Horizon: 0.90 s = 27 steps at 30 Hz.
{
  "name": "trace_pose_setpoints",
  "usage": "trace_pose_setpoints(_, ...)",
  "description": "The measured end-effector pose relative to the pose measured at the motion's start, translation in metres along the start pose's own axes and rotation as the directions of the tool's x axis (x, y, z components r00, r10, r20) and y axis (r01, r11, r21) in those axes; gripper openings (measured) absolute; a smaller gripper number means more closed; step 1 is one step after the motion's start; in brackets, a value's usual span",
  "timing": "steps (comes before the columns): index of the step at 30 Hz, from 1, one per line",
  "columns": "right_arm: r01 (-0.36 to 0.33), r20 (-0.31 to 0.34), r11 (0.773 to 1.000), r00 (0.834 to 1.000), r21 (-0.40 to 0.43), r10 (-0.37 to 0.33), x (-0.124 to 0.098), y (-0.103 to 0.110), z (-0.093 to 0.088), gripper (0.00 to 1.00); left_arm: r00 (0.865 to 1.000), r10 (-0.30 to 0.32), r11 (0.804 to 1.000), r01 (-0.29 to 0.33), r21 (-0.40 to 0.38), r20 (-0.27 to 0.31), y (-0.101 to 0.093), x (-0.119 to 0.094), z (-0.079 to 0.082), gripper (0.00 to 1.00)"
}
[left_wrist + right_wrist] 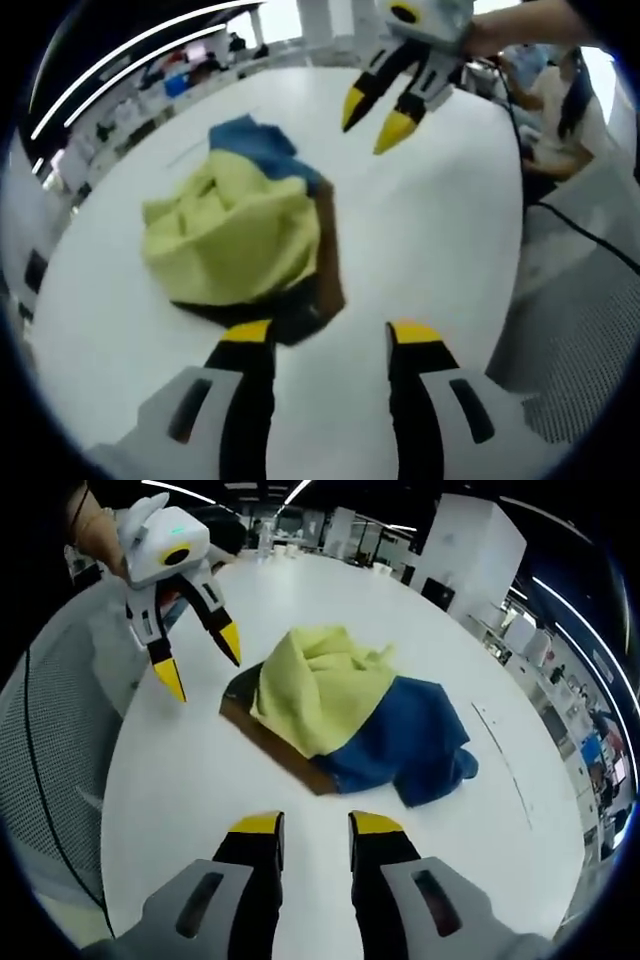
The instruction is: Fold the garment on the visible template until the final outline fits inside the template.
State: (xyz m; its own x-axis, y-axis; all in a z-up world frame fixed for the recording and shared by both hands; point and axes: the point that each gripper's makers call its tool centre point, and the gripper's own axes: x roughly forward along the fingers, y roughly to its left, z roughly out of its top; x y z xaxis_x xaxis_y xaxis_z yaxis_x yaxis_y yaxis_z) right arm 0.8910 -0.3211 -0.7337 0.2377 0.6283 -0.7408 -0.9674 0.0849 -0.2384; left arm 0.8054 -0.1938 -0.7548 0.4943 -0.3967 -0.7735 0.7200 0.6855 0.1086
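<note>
Garment lying crumpled in a loose heap on the white table, yellow-green fabric uppermost, blue fabric bunched at one side, a dark brown edge showing along the underside nearest the left gripper. In the right gripper view the same garment sits mid-table, yellow part toward the far side, blue part spilling toward the right of frame; brown strip visible along its near-left edge, whether lining or a separate layer cannot be told. Faint thin line on the tabletop beyond the blue fabric in the right gripper view, too slight to identify as a template outline; most of any marking under the heap hidden. Left gripper at the bottom of its own view, jaws parted with bare table between the yellow tips, holding nothing, tips just short of the garment's dark edge. Same left gripper seen from the right gripper view, raised above the table near the garment's brown corner, jaws apart, empty. Right gripper low in its own view, jaws slightly apart, nothing between them, clear of the fabric. Right gripper in the left gripper view hanging over the far side of the table, jaws spread, empty, held by a hand partly cut off at the frame edge. Background room blurred; seated figures at right indistinct.
</note>
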Motion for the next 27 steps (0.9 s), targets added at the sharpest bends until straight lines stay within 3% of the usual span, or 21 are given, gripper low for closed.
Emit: trace_pose_setpoints(27, -0.043, -0.011, 0.998, 0.999, -0.037, 0.043, 0.017, -0.003, 0.007, 0.22, 1.0, -0.01, 1.0, 0.01, -0.007, -0.029, 0.002, 0.009, -0.006, 0.38)
